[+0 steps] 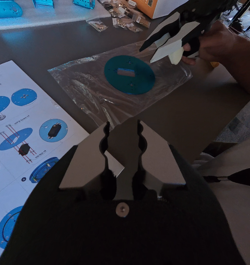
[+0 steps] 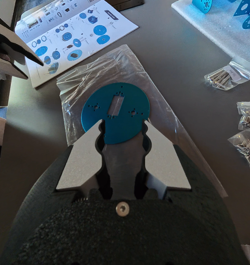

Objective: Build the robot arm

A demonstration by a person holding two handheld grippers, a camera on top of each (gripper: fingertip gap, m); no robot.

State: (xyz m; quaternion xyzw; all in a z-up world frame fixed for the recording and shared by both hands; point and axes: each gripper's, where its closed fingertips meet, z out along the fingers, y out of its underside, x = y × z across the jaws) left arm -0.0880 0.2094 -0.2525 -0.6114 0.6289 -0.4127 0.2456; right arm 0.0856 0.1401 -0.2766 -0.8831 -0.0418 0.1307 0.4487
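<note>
Two claws spread, empty: my right claw (image 2: 122,121) hovers over the disc (image 2: 115,113) on its bag (image 2: 157,100), mid-table; left claw (image 1: 123,124) hangs back. Thin, stiff, slick-looking: I'd pinch its rim.

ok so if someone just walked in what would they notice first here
Probably the blue round plate with a rectangular cutout, lying on a clear plastic bag mid-table, with the open right gripper hovering just over its near edge. Next, the illustrated instruction sheet beside the open left gripper.
</note>
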